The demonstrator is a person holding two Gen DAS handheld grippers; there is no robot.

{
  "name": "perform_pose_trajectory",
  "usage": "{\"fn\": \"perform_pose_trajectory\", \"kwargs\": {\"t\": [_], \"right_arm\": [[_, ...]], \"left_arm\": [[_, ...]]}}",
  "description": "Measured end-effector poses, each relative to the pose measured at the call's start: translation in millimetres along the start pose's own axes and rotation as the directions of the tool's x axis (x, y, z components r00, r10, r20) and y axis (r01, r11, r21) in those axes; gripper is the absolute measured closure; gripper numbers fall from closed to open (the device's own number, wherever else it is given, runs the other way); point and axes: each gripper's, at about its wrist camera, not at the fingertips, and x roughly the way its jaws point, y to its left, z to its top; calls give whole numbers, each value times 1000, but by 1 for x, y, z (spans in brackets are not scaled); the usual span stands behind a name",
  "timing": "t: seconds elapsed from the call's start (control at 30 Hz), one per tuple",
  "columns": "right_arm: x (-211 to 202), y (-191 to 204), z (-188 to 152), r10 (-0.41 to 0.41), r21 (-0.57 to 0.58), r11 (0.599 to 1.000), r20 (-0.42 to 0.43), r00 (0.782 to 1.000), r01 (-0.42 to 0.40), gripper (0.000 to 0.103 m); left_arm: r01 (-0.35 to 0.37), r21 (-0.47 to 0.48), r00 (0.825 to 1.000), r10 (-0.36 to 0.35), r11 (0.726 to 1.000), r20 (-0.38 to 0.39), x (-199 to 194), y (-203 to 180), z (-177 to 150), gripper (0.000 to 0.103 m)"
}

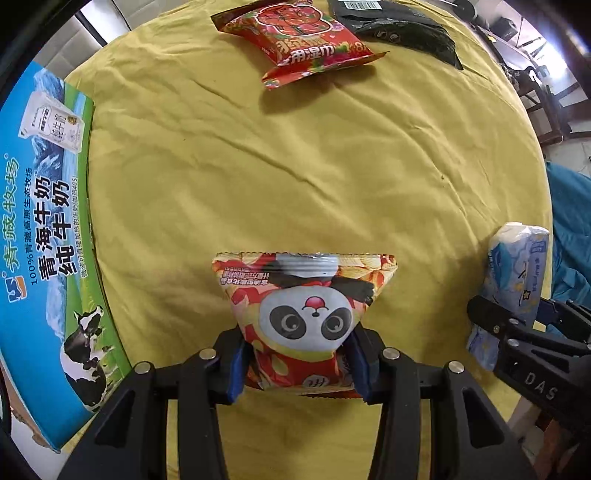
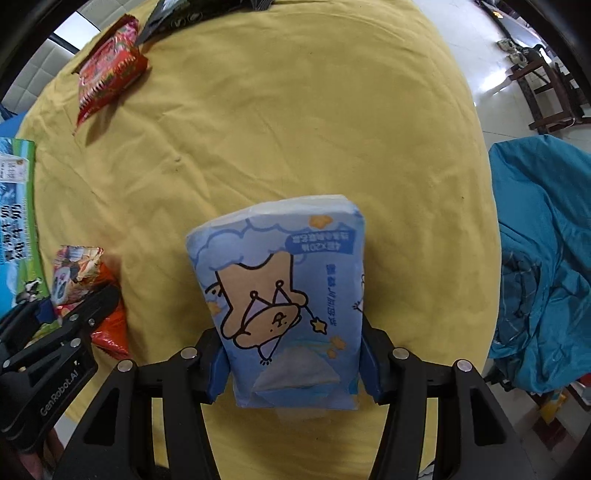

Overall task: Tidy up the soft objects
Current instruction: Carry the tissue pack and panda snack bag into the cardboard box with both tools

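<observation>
The left gripper [image 1: 301,365] has its blue-padded fingers [image 1: 236,373] pressed against both sides of a panda snack bag [image 1: 303,310], pinching its lower part so the puffy upper half bulges out above the pads. The bag stands forward of the jaws over the yellow tablecloth [image 1: 295,166], its crimped seal pointing away from the camera.

The right gripper [image 2: 293,363] is clamped in the same way on a blue tissue pack [image 2: 284,295] — a soft packet printed with a cartoon bear and a star wand. Its pads [image 2: 216,373] bear on the pack's two sides near the bottom, and the pack rises clear of them toward the middle of the table.

From the left wrist view, the tissue pack shows at the right edge, held by the other gripper near the table's rim. From the right wrist view, the panda bag appears at the left, beside the milk carton box [image 2: 16,229].

That box [image 1: 48,236], blue and green with a cow on it, lies along the table's left side. At the far edge rest a red wet-wipes packet [image 1: 301,35] and, just beside it, a black pouch [image 1: 399,29]. A teal cloth [image 2: 546,266] is heaped off the table to the right.
</observation>
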Motion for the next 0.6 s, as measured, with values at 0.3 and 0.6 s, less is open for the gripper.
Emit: {"fn": "perform_pose_trajectory", "kwargs": {"t": [0.3,0.6], "right_arm": [[1,27,1,-49,-13,999,7,999,49,44],[-8,46,-12,-73,-27,997,38,997,74,58]], "left_arm": [[10,-29,1000,-10,1000,-15,23,21,29,61],[16,-25,999,-15,1000,29,9,36,15,62]]}}
